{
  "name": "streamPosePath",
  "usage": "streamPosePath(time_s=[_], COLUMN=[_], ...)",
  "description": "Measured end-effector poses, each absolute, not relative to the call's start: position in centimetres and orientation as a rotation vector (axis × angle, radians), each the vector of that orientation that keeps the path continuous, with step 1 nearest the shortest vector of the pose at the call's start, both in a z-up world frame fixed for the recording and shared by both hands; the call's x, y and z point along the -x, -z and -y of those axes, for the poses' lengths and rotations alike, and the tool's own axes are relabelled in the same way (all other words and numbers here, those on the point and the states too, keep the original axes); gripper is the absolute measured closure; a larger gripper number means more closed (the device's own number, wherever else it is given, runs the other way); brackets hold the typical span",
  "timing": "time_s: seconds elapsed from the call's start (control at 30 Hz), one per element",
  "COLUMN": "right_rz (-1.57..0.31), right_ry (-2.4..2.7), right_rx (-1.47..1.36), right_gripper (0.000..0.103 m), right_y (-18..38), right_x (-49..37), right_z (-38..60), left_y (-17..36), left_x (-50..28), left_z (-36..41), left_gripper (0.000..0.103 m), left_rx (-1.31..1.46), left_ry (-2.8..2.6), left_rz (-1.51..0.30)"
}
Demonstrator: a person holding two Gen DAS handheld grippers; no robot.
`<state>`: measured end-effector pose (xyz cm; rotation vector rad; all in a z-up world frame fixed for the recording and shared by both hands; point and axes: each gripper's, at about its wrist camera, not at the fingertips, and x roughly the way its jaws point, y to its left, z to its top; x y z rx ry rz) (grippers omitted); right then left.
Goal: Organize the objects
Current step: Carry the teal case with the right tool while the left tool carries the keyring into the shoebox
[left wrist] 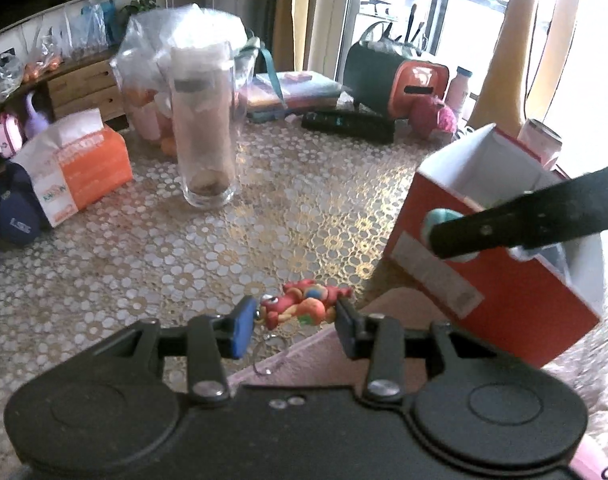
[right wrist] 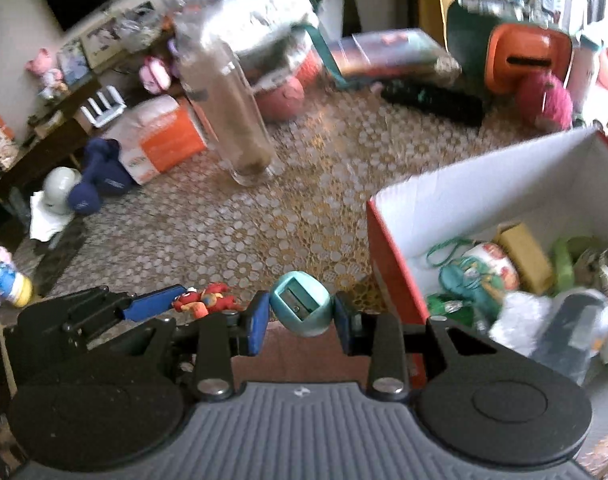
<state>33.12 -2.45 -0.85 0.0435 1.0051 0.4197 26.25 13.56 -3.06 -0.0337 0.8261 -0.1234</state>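
Teal sharpener (right wrist: 302, 307) pinched in our right hand-held gripper (right wrist: 302, 316) sits just left of the red box (right wrist: 387, 256); the left hand-held gripper (left wrist: 292, 316), farther left, pinches a red figurine (left wrist: 300, 304).

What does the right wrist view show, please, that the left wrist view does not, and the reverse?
Only the right wrist view looks into the red box, showing the jumble of small items already in it, and shows the slot face of the teal pencil sharpener between the right gripper jaws. Only the left wrist view shows the key ring hanging below the red toy keychain in the left gripper. Both show the tall glass, the orange tissue pack and the patterned tablecloth.
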Motion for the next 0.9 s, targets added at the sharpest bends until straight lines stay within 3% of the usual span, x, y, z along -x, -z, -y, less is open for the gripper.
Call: streamPosePath(time_s=[0.43,0.9], right_rz=[-0.876,-0.899], right_ry=[-0.439,-0.294], right_rx=[-0.043,-0.075], right_gripper=[0.069,0.069], right_y=[-6.2,-4.3], right_x=[-30.6,-32.3], right_z=[10.6,22.5], left_y=[-5.6,-7.3], left_x=[-24.7,-27.1], left_z=[-8.2,3.3], left_gripper=[0.062,0.062], left_rx=[0.009,-0.048], left_ry=[0.178,0.287], left_rz=[-0.837,-0.82])
